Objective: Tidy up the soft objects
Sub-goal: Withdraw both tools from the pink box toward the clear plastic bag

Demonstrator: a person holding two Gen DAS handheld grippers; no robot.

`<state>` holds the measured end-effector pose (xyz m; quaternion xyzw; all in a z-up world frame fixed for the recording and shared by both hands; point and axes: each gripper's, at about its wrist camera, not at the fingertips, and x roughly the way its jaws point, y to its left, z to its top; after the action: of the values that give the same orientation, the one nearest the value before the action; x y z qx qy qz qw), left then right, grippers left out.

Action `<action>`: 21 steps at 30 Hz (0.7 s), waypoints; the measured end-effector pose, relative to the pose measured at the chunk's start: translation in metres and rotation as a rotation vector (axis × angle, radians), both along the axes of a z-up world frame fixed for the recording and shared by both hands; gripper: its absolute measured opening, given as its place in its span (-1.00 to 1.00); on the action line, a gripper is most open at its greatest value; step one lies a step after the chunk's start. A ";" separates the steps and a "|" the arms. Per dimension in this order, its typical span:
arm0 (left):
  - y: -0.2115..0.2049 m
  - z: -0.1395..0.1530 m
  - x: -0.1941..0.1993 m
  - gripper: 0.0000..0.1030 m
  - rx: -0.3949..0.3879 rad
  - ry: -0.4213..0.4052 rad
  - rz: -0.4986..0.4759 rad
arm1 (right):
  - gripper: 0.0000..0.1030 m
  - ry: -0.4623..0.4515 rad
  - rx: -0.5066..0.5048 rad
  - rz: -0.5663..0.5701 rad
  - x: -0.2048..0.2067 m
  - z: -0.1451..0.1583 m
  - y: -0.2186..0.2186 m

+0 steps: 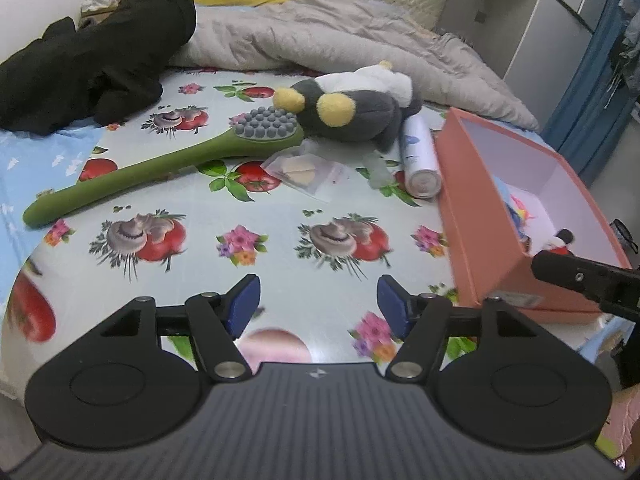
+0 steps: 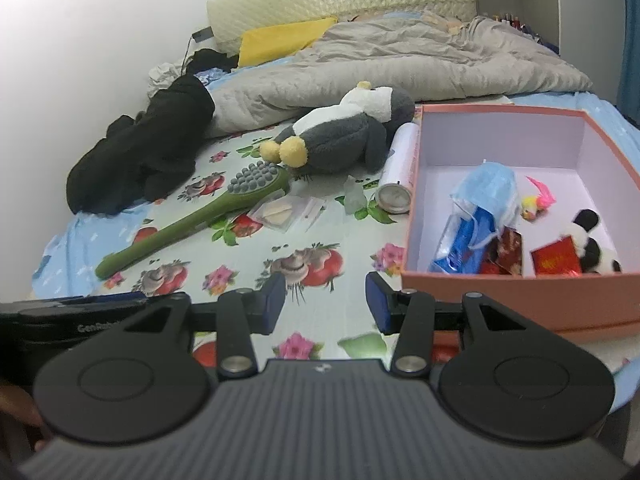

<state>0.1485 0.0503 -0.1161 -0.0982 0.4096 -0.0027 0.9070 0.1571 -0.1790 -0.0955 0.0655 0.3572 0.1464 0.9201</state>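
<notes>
Both grippers hovered over a flowered cloth (image 1: 280, 184) spread on a bed. The left gripper (image 1: 318, 304) had its blue pads apart with nothing between them, only the cloth showing through the gap. The right gripper (image 2: 326, 300) had a narrower gap, also with nothing in it; its pads pressed on no object.

The plush toy (image 1: 352, 106) (grey and white, with yellow feet) lay on its side at the far part of the cloth, its feet touching the head of a green brush (image 1: 160, 164). The brush lay diagonally, handle toward the near left. Just beside the plush, on its right, lay a white spray can (image 1: 418, 156), between the plush and the pink box (image 2: 520, 300). A clear packet (image 1: 304, 168) lay near the brush head.

The box stood open at the right side of the cloth. Inside it were a blue mask (image 2: 486, 190), a small panda toy (image 2: 592, 244), a little pink and yellow toy (image 2: 536, 200) and red packets (image 2: 556, 260). A black garment (image 1: 92, 56) lay at the far left, and a grey quilt (image 1: 340, 36) behind the plush.
</notes>
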 end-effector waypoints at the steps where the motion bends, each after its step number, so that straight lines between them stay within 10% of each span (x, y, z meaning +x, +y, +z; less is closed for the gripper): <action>1: 0.003 -0.004 0.010 0.39 0.003 0.007 -0.002 | -0.08 0.002 -0.001 0.001 0.006 -0.001 0.002; 21: 0.036 -0.082 0.160 0.46 0.061 0.068 -0.042 | -0.11 0.063 -0.059 0.019 0.148 -0.059 0.054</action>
<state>0.3080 0.0865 -0.1986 -0.0620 0.4419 -0.0060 0.8949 0.3049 -0.1254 -0.1547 0.0396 0.3907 0.1426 0.9085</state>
